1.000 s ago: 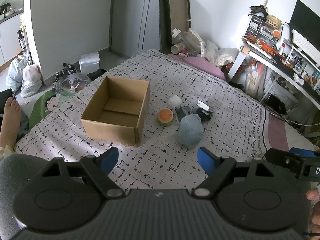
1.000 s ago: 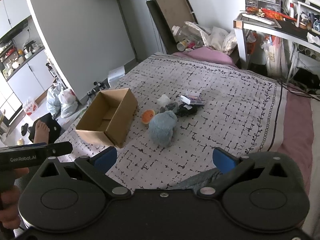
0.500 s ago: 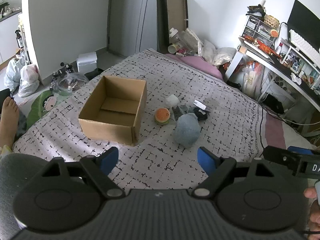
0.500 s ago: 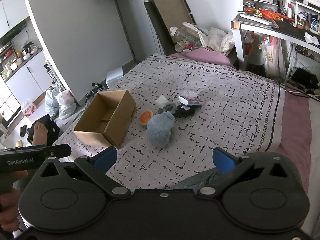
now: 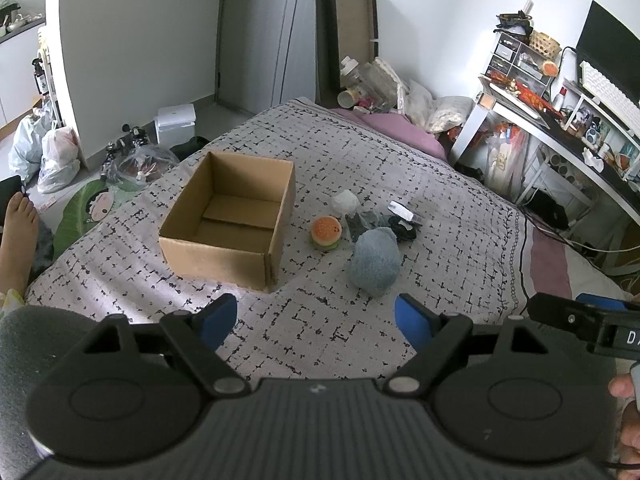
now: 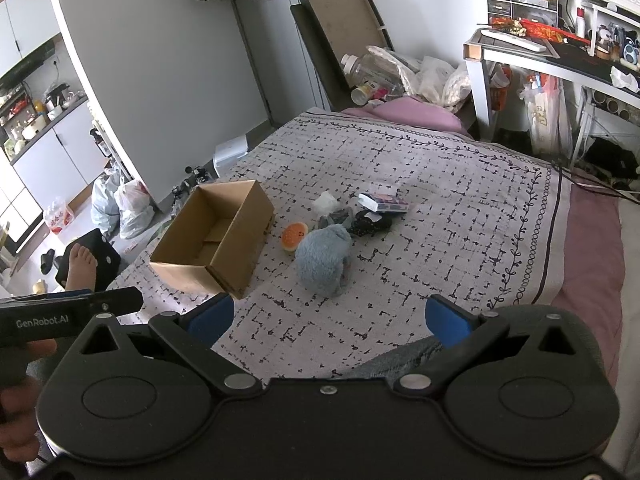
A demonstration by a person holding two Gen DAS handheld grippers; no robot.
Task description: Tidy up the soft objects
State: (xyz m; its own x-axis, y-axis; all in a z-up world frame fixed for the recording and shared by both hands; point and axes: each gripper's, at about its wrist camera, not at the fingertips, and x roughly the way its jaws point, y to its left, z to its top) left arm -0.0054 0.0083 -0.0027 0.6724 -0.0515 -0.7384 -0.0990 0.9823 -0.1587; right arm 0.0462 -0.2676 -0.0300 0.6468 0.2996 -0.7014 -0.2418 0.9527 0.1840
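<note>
An open brown cardboard box (image 5: 230,216) (image 6: 216,236) stands on the patterned bedspread (image 5: 320,328), nothing visible inside. To its right lie a burger-shaped plush (image 5: 326,232) (image 6: 294,236), a fluffy blue plush (image 5: 374,260) (image 6: 322,262), a white soft lump (image 5: 345,202) (image 6: 326,202), dark soft items (image 5: 402,228) (image 6: 368,222) and a small flat packet (image 5: 406,212) (image 6: 384,203). My left gripper (image 5: 316,318) hangs open over the near bedspread, well short of the objects. My right gripper (image 6: 328,314) is open too, nothing between its blue pads.
A desk (image 6: 560,60) with clutter stands at the right, bottles and bags (image 5: 372,84) at the bed's head. Plastic bags (image 6: 120,204) and a white bin (image 5: 176,122) sit on the floor at left, near a bare foot (image 5: 18,236).
Both views have shifted slightly, so the box and plush items sit a little lower and nearer the left. Both grippers stay open.
</note>
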